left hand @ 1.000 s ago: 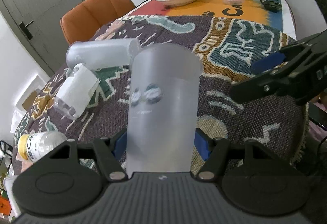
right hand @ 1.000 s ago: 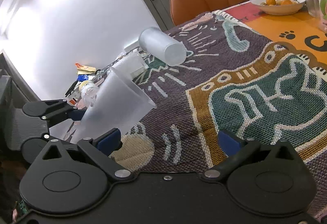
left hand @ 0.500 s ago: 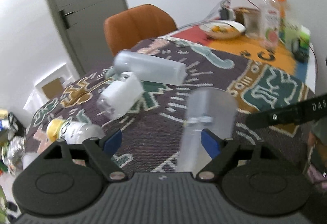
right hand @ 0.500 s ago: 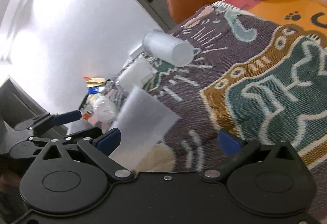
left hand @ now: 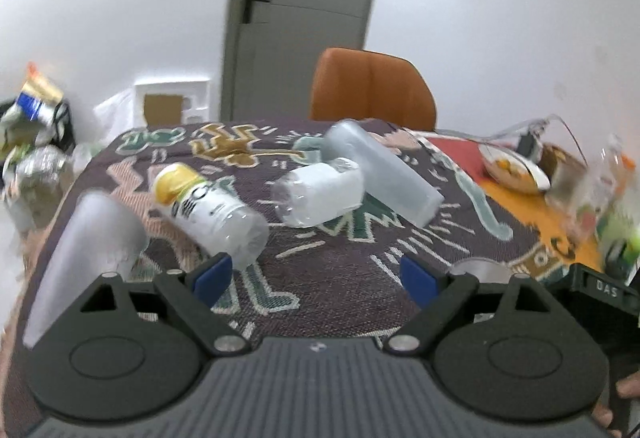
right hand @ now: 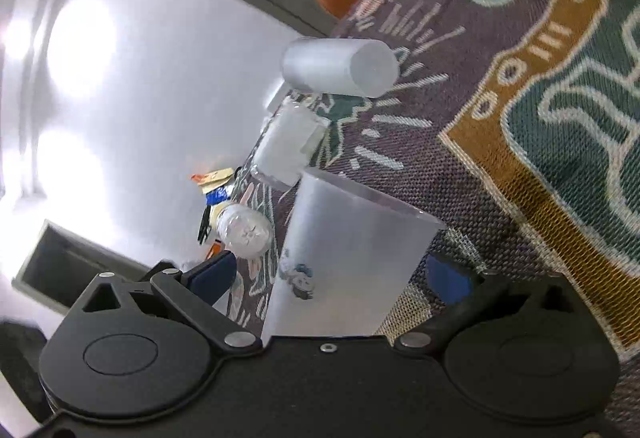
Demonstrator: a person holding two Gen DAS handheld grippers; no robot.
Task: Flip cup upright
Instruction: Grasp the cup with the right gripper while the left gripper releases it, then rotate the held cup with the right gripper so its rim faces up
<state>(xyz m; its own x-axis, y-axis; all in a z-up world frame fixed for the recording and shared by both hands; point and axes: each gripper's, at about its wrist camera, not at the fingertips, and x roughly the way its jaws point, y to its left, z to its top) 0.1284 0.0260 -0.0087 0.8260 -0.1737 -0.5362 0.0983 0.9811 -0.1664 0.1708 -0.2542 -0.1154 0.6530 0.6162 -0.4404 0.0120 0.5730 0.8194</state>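
The left tool is spread wide with nothing between its blue pads, above the patterned cloth on the surface. The right tool is also spread, and the frosted cup stands between its pads, wide mouth toward the cloth side of the view; whether either pad touches it I cannot tell. Farther off lie a second frosted cup on its side, a clear bottle touching it, and a yellow-capped bottle, with an orange chair behind the surface.
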